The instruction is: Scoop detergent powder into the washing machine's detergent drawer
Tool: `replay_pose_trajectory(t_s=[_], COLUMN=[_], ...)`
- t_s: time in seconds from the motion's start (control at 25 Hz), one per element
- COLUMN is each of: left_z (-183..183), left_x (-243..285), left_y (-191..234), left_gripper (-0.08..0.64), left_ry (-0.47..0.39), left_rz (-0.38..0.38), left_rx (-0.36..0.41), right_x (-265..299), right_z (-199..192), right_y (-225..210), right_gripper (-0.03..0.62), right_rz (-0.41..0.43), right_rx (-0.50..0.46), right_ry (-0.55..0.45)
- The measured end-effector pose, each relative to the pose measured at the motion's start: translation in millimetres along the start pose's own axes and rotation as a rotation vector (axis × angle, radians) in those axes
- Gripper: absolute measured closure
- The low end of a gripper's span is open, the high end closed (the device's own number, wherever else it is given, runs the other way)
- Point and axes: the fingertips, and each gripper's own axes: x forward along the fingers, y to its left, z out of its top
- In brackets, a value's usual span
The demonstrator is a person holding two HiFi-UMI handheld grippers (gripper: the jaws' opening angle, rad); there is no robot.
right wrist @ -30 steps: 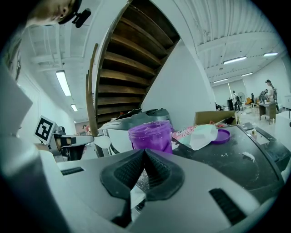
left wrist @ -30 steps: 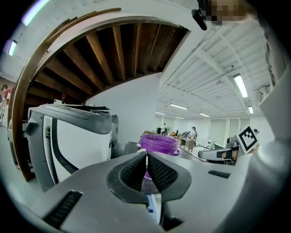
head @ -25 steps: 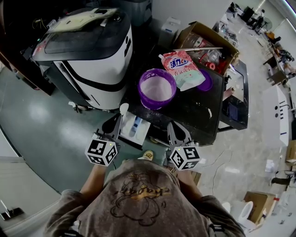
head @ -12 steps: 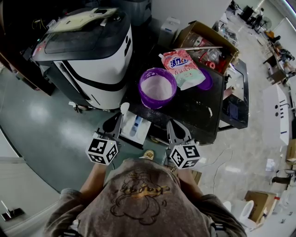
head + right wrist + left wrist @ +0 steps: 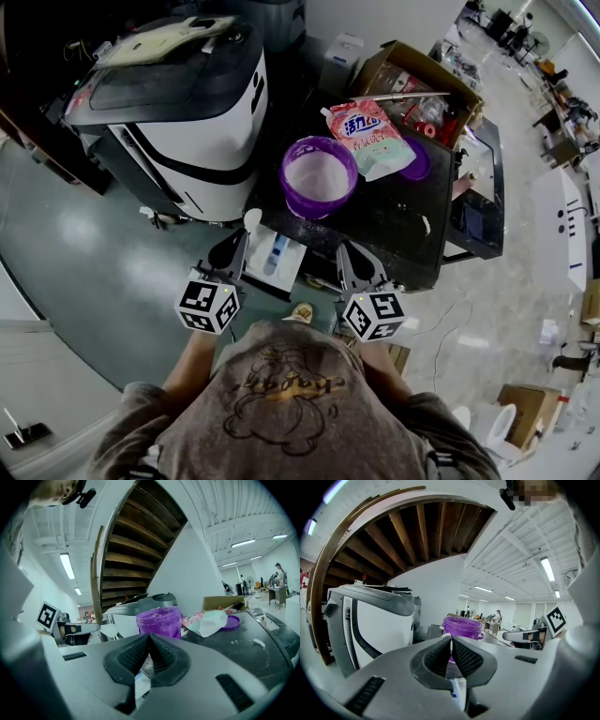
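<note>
A purple tub (image 5: pixel 319 178) of white powder stands on the black table (image 5: pixel 394 225), also seen ahead in the left gripper view (image 5: pixel 462 626) and the right gripper view (image 5: pixel 159 620). The white detergent drawer (image 5: pixel 275 260) is pulled out below the table's front edge, between my two grippers. My left gripper (image 5: pixel 232 247) (image 5: pixel 451 639) is shut on the handle of a white scoop (image 5: pixel 251 219) (image 5: pixel 109 630), whose bowl hangs left of the drawer. My right gripper (image 5: pixel 351 255) (image 5: pixel 149 637) is shut with nothing in it, right of the drawer.
The washing machine (image 5: pixel 178 103) stands at the left, against the table. A pink detergent bag (image 5: pixel 370 138) and the purple lid (image 5: pixel 417 161) lie behind the tub. A cardboard box (image 5: pixel 417 89) of odds and ends sits at the back.
</note>
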Motion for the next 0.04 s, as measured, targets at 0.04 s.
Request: replay_pose_trajectory(t_s=[0.04], left_z=[-0.3], left_x=[0.1], left_y=[0.4], left_gripper=[0.535], left_ry=[0.001], left_rz=[0.001], left_rx=[-0.002], right_x=[0.2], right_z=[0.0], right_y=[0.2], right_gripper=[0.603], right_rz=[0.0], right_rx=[0.001], right_ry=[0.0])
